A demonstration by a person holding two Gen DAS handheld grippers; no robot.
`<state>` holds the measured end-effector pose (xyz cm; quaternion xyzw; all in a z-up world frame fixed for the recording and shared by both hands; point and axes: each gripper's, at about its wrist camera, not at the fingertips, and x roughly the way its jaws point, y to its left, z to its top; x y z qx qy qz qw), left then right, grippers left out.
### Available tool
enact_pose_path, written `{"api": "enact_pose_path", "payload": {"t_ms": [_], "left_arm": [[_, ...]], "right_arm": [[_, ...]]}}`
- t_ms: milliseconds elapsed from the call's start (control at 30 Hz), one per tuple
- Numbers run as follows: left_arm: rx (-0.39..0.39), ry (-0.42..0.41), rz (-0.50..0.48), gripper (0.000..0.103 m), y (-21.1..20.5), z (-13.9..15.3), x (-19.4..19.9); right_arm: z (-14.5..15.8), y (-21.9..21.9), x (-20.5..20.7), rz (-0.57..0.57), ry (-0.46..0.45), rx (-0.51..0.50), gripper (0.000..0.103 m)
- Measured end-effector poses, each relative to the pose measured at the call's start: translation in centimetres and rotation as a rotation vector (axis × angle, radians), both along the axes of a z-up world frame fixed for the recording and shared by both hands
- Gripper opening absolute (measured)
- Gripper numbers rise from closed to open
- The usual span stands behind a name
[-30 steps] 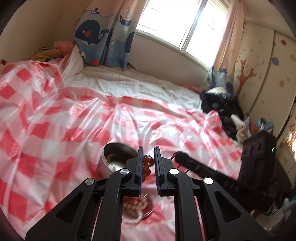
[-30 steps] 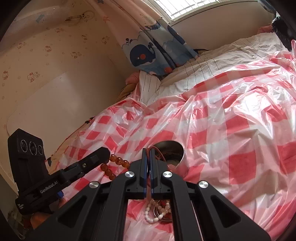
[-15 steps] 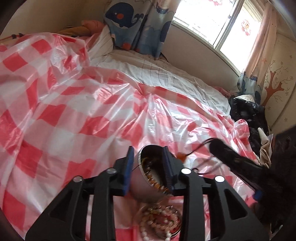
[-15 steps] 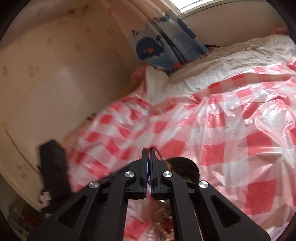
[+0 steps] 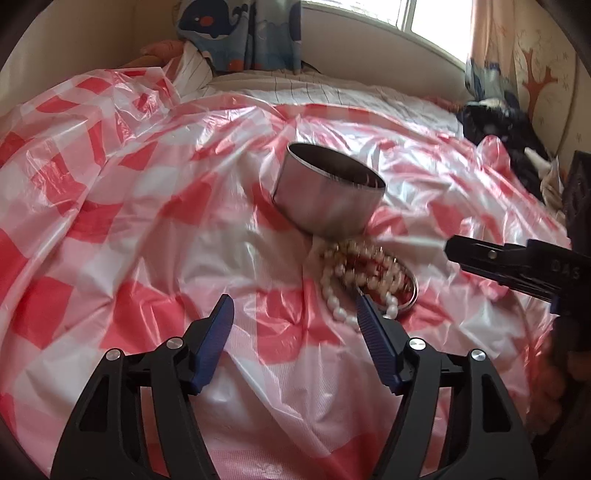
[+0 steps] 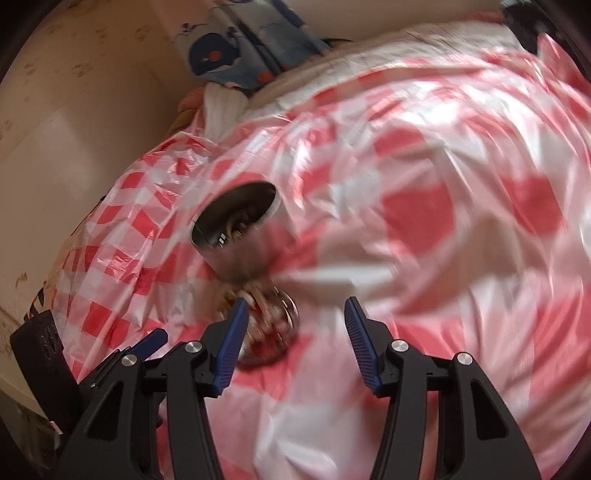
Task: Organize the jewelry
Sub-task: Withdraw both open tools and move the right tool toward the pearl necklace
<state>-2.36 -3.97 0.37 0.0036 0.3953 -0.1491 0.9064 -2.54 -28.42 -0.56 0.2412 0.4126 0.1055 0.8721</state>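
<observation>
A round metal tin (image 5: 327,197) stands tilted on the red-and-white checked plastic sheet (image 5: 147,229); in the right wrist view (image 6: 240,232) amber beads show inside it. Next to it lies its shallow lid (image 5: 404,291) heaped with pearl strings (image 5: 343,291), some spilling over the rim; the lid shows blurred in the right wrist view (image 6: 269,325). My left gripper (image 5: 295,319) is open and empty, in front of the lid. My right gripper (image 6: 293,321) is open and empty, just right of the lid; it shows at the right of the left wrist view (image 5: 509,262).
The sheet covers a bed with a striped white cover (image 5: 314,88) behind. A whale-print curtain (image 5: 240,33) and window are at the back. Dark clothes (image 5: 506,125) are piled at the far right. The right wrist view is motion-blurred.
Both grippers have opened and pulled back from the tin. The amber bead bracelet held over the tin a second ago now lies inside it.
</observation>
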Motion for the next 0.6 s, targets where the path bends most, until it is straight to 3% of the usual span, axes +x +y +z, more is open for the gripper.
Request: {"api": "enact_pose_path", "payload": {"t_ms": [133, 367, 600], "left_arm": [[0.02, -0.034, -0.023, 0.071, -0.7, 0.4, -0.4], [0.039, -0.015, -0.011, 0.072, -1.0, -0.1, 0.0], [0.064, 0.009, 0.005, 0.075, -1.4, -0.8, 0.6]], "right_arm": [[0.0, 0.4, -0.4, -0.031, -0.015, -0.078, 0.053], [-0.1, 1.7, 0.0, -0.026, -0.027, -0.184, 0.056], [0.4, 5.3, 1.5, 0.02, -0.058, -0.434, 0.06]]}}
